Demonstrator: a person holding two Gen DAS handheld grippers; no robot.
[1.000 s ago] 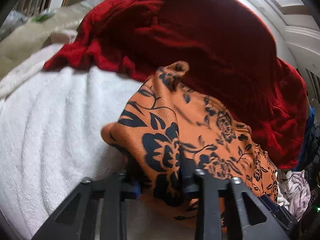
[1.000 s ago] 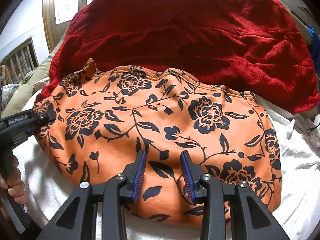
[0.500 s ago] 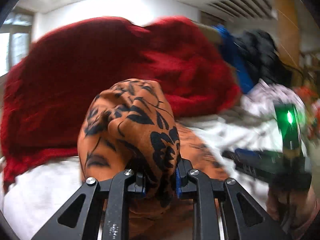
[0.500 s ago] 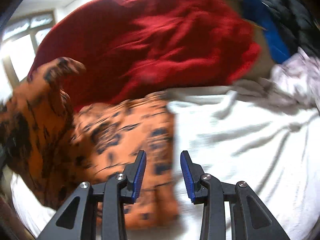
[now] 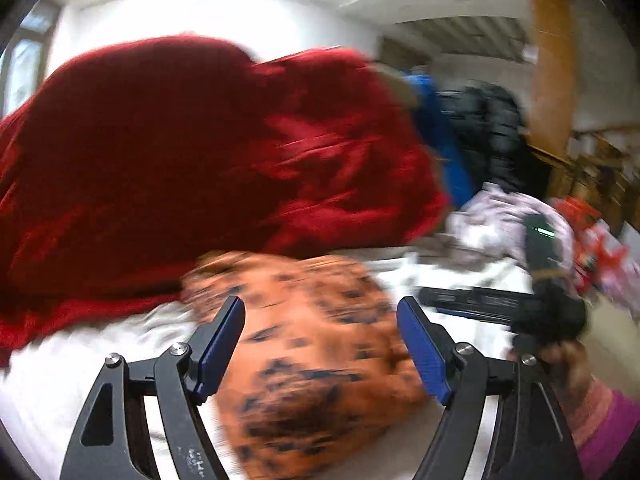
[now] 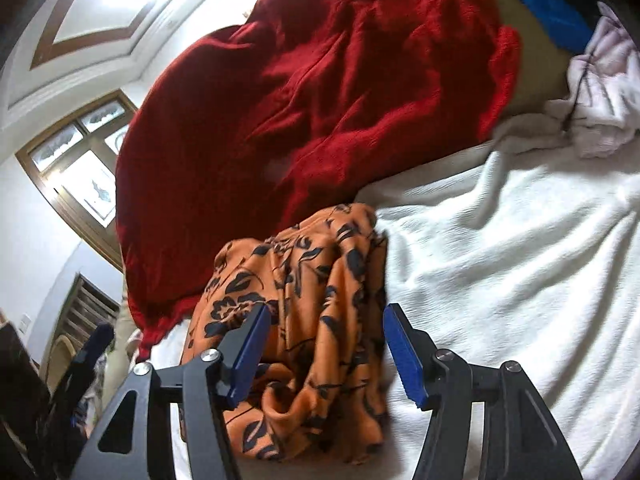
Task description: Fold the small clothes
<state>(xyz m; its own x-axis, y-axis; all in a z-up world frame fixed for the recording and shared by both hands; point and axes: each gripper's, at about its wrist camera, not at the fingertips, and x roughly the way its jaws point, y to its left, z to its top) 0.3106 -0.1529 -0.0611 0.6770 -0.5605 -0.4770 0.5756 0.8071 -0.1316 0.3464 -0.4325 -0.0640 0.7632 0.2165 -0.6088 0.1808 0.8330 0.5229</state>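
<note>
- Your left gripper (image 5: 320, 344) is opening, pads clear of the bunched orange cloth with black flowers (image 5: 316, 344) lying between them.
- Your right gripper (image 6: 324, 354) is opening too, nothing clamped, above that cloth on the white textured blanket (image 6: 500, 260).

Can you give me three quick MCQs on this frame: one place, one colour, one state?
1. Where does the orange floral garment lie?
A. on the white cover
B. on a chair
C. on the floor

2. What colour is the blanket behind it?
A. green
B. red
C. yellow

3. The right tongs are:
A. clamped on the garment
B. clamped on the blanket
C. apart, pads off the cloth

Key: 1 A, white cover lies under it; 2 B, plainly red; 3 C, both blue pads stand clear while opening.
</note>
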